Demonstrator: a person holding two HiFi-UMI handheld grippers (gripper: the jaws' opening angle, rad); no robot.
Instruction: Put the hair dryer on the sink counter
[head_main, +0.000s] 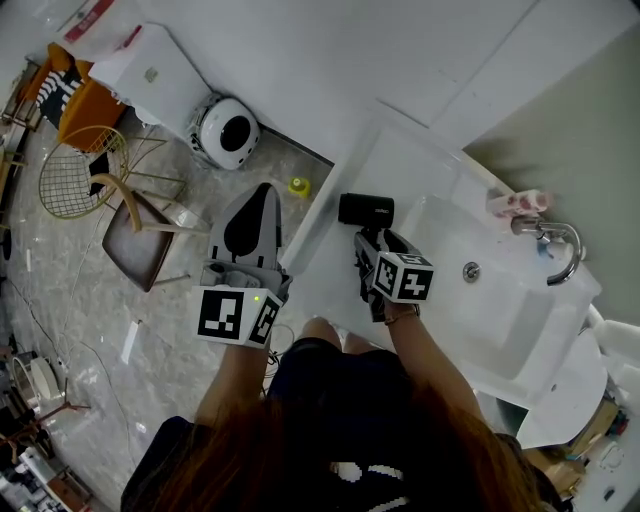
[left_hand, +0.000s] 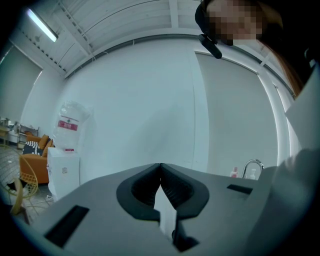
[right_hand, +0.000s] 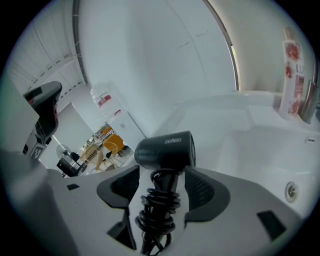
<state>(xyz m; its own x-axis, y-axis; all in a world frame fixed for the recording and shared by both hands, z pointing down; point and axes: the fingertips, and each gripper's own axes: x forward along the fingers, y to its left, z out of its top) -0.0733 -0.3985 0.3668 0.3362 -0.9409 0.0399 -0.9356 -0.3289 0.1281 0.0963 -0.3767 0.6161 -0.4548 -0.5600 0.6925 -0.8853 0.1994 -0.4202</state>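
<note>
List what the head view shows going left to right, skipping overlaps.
gold wire chair → left gripper → small yellow object → hair dryer → sink drain → faucet

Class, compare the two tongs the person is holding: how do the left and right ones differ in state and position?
The left tongs are shut on nothing; the right tongs grip the cord-wrapped handle of the black hair dryer. The left tongs hang over the floor; the right tongs are above the white sink counter. Both are grey.
</note>
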